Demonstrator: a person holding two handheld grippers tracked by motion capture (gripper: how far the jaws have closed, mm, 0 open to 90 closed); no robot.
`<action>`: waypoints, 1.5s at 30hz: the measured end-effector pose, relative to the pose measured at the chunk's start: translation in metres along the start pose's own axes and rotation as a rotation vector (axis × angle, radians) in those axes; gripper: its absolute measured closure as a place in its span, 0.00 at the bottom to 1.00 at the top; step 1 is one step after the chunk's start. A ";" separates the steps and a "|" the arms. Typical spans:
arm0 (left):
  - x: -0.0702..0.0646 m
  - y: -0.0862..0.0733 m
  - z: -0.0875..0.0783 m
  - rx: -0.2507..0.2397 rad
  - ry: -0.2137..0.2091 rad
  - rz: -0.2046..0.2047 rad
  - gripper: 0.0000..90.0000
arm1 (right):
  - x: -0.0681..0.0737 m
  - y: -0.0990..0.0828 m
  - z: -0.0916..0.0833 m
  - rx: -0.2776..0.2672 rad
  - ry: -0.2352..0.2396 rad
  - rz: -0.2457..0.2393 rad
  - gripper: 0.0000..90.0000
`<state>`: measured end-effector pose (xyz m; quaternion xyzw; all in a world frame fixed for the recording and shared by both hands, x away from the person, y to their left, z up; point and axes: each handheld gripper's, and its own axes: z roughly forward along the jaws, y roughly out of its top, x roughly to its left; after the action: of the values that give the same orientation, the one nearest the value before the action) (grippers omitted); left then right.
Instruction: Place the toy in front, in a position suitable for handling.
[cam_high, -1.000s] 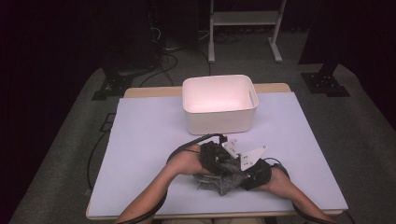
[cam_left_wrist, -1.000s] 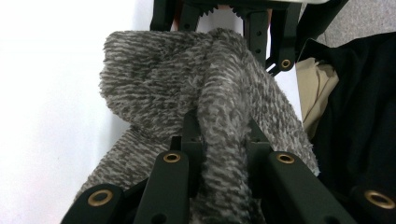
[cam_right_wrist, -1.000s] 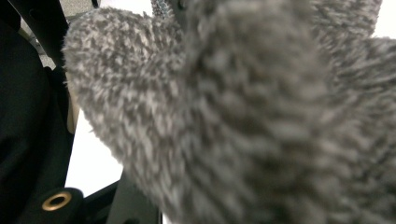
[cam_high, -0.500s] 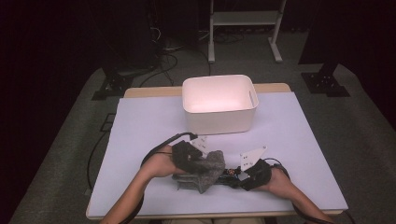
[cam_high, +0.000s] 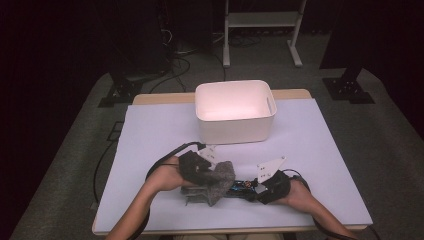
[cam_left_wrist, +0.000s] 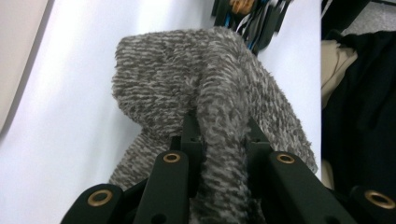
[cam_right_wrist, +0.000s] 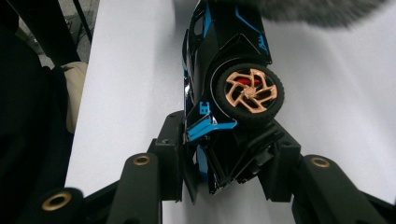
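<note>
Gripping: left gripper (cam_left_wrist: 219, 140) clamps a fold of grey knit cloth (cam_left_wrist: 205, 88); right gripper (cam_right_wrist: 229, 154) clamps the tail of toy car (cam_right_wrist: 224, 70). Car's long axis runs straight ahead from the right fingers, nose under the cloth, which drapes beyond the left fingers.

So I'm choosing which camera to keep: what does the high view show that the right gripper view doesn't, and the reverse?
High view alone: the white bin and the left tool clamped on the grey woolly cloth. Right gripper view alone: the toy car up close, its gold-spoked wheel and blue trim. Both: right tool gripping the car, the cloth, the white table cover.
</note>
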<state>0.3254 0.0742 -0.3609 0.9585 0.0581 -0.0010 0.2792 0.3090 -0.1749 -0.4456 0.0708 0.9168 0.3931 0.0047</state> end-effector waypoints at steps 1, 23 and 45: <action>-0.001 0.007 0.004 0.005 -0.006 0.022 0.85 | 0.000 0.000 0.000 0.000 0.000 0.001 0.63; -0.001 0.017 0.015 0.005 -0.022 0.032 0.85 | 0.000 0.000 0.000 -0.003 0.000 0.001 0.63; 0.008 -0.006 -0.001 0.007 0.008 -0.026 0.84 | -0.005 0.002 0.002 -0.010 0.022 0.049 0.52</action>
<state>0.3331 0.0804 -0.3639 0.9586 0.0718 -0.0011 0.2755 0.3139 -0.1729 -0.4455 0.0890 0.9128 0.3983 -0.0145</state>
